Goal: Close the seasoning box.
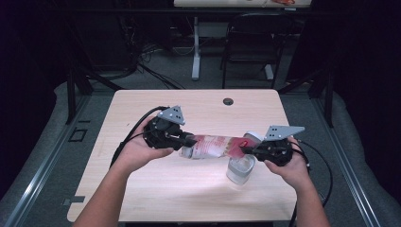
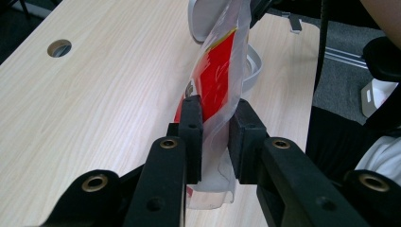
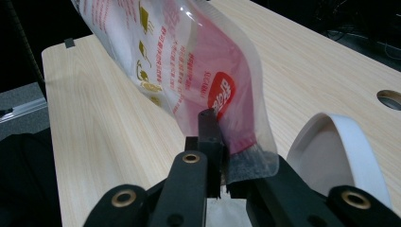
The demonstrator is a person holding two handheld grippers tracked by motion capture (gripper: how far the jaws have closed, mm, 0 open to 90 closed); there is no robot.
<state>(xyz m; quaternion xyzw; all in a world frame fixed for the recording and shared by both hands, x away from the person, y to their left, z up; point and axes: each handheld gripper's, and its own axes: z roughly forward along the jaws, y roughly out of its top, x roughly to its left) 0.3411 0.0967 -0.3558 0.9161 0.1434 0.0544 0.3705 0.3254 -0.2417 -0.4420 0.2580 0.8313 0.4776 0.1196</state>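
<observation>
A clear pouch with red print (image 1: 213, 145) hangs lengthwise above the table between my two grippers. My left gripper (image 1: 189, 141) is shut on its left end; in the left gripper view the pads (image 2: 191, 123) pinch the pouch (image 2: 217, 71) near its clear bottom edge. My right gripper (image 1: 246, 149) is shut on the other end, and in the right gripper view (image 3: 226, 150) it pinches the dark sealed strip of the pouch (image 3: 189, 71). A clear container (image 1: 240, 170) stands on the table just below the right end of the pouch.
A white lid (image 1: 254, 136) sits behind the pouch's right end, large in the right gripper view (image 3: 331, 146). The wooden table (image 1: 189, 198) has a cable hole (image 1: 228, 101) near its far edge. A chair (image 1: 250, 42) and a desk leg stand beyond.
</observation>
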